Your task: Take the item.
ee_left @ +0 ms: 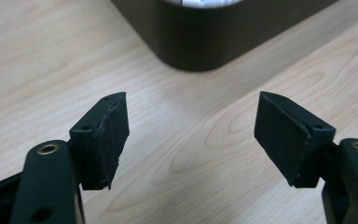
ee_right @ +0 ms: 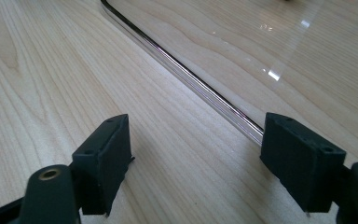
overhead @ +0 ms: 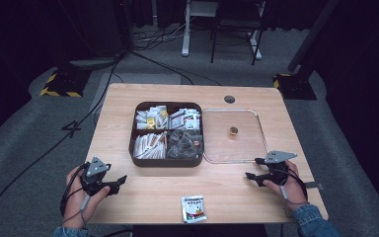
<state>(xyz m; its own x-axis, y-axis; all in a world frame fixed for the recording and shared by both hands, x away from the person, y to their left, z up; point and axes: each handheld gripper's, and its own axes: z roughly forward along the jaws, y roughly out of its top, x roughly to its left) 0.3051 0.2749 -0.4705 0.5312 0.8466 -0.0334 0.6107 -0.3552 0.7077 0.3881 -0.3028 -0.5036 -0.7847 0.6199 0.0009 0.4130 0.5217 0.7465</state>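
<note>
Light: bright on the surface (overhead: pixel 148 197), dark room around.
Glare: white glints on the clear tray (ee_right: pixel 270 74).
Focus: fingers (ee_left: pixel 107 135) soft, high view grainy.

High view: fixed overhead, facing forward and down, taking in the whole desk (overhead: pixel 153 197) from a distance. Left gripper view: low and close over the wood, facing the dark tray's (ee_left: pixel 200 42) corner. Right gripper view: equally low, facing the clear tray's (ee_right: pixel 191 81) rim. Both trays also appear in the high view.
</note>
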